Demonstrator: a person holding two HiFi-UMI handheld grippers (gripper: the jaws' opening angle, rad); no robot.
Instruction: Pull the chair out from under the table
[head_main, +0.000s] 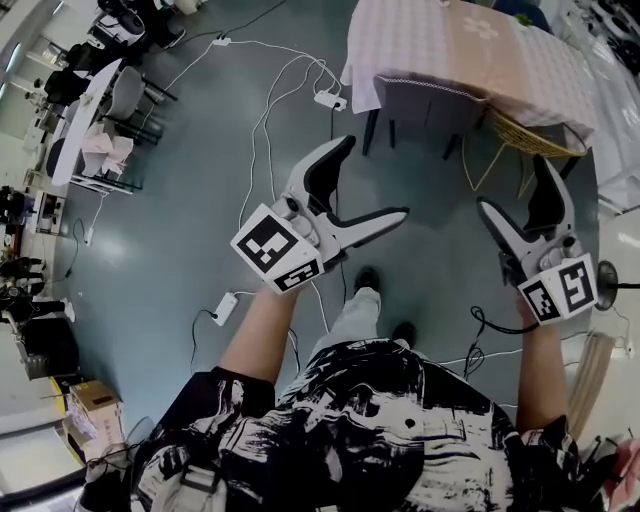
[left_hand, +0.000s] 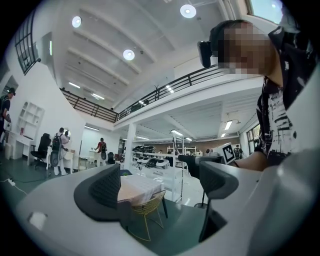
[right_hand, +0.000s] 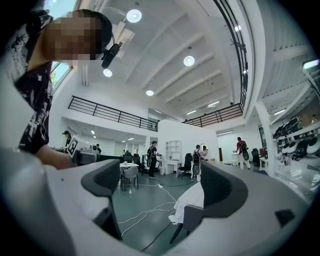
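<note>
Head view: the grey chair (head_main: 425, 103) sits tucked under the near edge of the cloth-covered worktop (head_main: 440, 40), a yellow wire chair (head_main: 530, 135) just right of it. The left gripper (head_main: 375, 178) and right gripper (head_main: 512, 185) hang well short of the worktop.

Left gripper view: jaws apart and empty, framing the wire chair, so the wrong chair might get grabbed.

Right gripper view: jaws apart, empty. White cables (right_hand: 145, 212) before the worktop could snag the chair legs.

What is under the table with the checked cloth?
A grey chair and a yellow wire chair are pushed in there. The cloth covers their front parts and whatever else stands below.
</note>
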